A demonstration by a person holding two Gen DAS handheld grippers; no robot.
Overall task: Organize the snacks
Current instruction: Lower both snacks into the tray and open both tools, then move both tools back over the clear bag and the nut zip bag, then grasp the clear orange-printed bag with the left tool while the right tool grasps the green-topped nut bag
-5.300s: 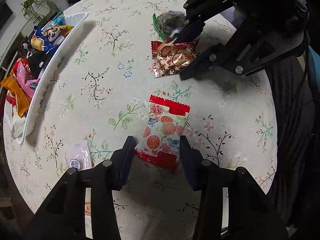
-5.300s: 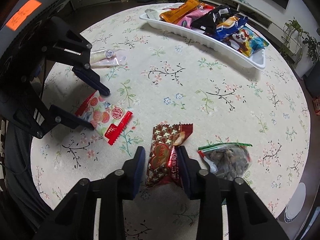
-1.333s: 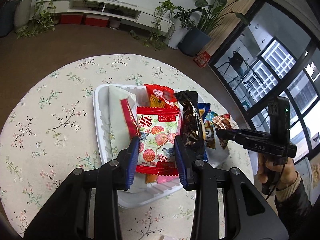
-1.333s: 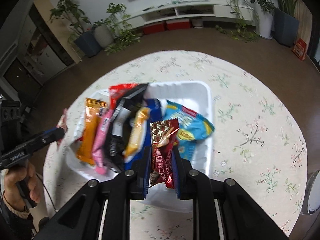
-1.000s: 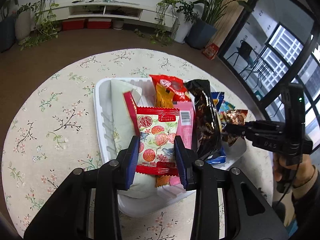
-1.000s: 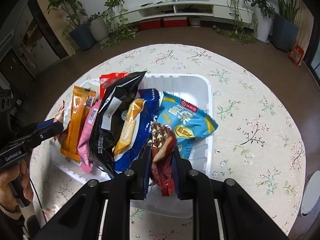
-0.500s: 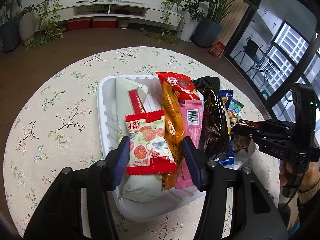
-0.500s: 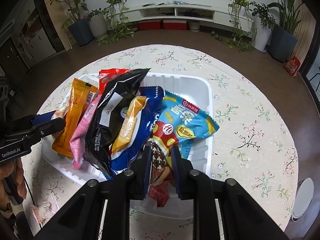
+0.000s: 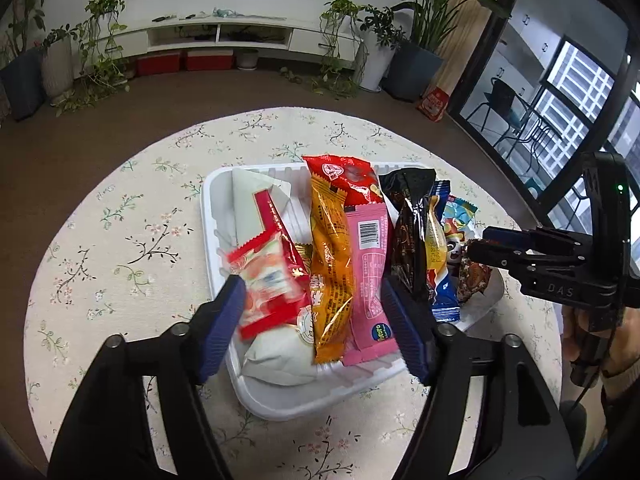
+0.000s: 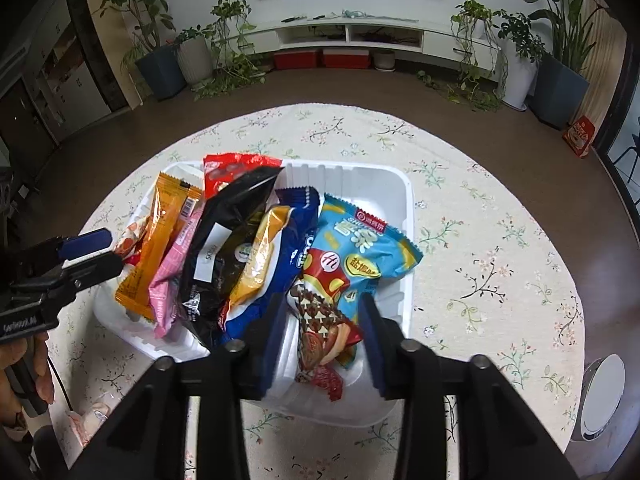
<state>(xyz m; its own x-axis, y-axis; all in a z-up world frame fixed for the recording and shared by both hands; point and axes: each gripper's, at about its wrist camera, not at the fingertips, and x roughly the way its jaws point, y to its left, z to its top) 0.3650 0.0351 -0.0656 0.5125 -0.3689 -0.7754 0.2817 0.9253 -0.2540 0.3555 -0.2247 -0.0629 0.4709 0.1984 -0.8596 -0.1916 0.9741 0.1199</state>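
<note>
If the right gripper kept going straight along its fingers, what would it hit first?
Probably the brown chocolate snack packet, lying loose between the right gripper's just-opened jaws in the white tray. Depth is unclear, so the tray floor beneath could follow almost at once.

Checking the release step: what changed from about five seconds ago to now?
Both packets went from the tablecloth to the white tray. The left gripper has just been opening and let go of the red-and-white fruit-print packet, now blurred, dropping at the tray's left end. The right gripper has just been opening too; the brown chocolate packet lies loose between its jaws. The other tray snacks kept their order.
</note>
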